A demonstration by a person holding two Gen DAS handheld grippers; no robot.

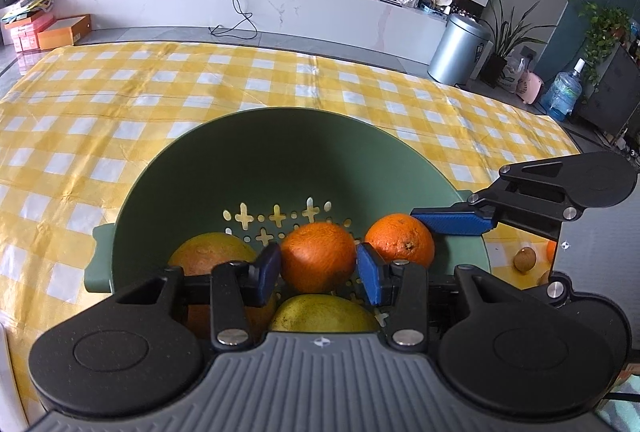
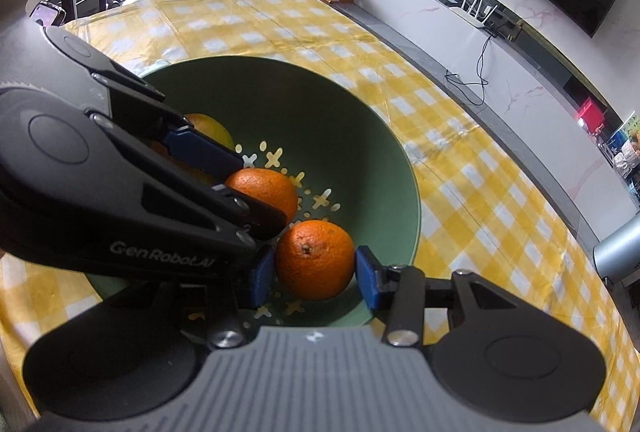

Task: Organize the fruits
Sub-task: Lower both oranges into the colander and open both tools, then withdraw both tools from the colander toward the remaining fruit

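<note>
A green perforated bowl (image 1: 256,160) stands on the yellow checked tablecloth; it also shows in the right wrist view (image 2: 304,104). My left gripper (image 1: 318,266) is shut on an orange (image 1: 318,260) inside the bowl. My right gripper (image 2: 315,272) is shut on a second orange (image 2: 315,260) just to its right; this orange (image 1: 400,242) and the right gripper's blue finger (image 1: 452,222) show in the left wrist view. A larger orange-yellow fruit (image 1: 208,256) and a yellow-green fruit (image 1: 324,314) lie in the bowl below my left gripper.
A small brown fruit (image 1: 525,260) and part of another orange one (image 1: 552,250) lie on the cloth right of the bowl. A metal bin (image 1: 460,48) and a water bottle (image 1: 564,94) stand on the floor beyond the table.
</note>
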